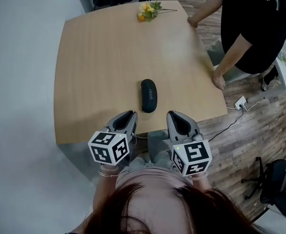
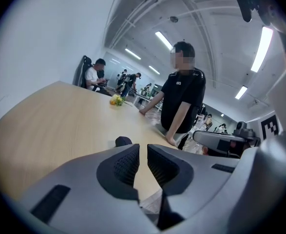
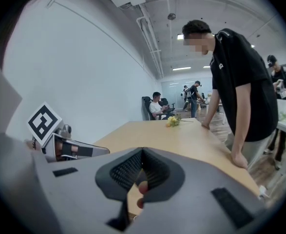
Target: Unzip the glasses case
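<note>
Room: open office with a white wall on the left, a wood-look floor (image 1: 259,130) on the right and strip lights overhead.
Table (image 1: 94,57): pale wood with rounded corners, mostly bare.
Case (image 1: 149,95): black, oval and closed, lying flat near the table's near edge, long axis pointing away from the wearer. Only its dark end (image 2: 123,141) peeks over the jaws in the left gripper view; not seen in the right gripper view.
Left gripper (image 1: 131,115): low over the near table edge, just short of the case and slightly left of it, not touching. Jaws parted by a narrow slit (image 2: 143,149) with nothing between them.
Right gripper (image 1: 172,115): level with the left one, just right of the case and apart from it. Jaws closed tip to tip (image 3: 142,153), gripping nothing.
Cubes: one marker cube (image 1: 108,147) behind the left gripper and another (image 1: 192,156) behind the right.
Flowers (image 1: 149,9): small yellow bunch at the far edge, well apart from the case.
Bystander (image 1: 250,28): black shirt, standing at the table's right side and leaning with both hands (image 1: 219,82) on its edge.
Socket (image 1: 240,103): white, on the floor by the table's right corner, cable trailing off.
Background: more people seated and standing beyond the far end of the table.
</note>
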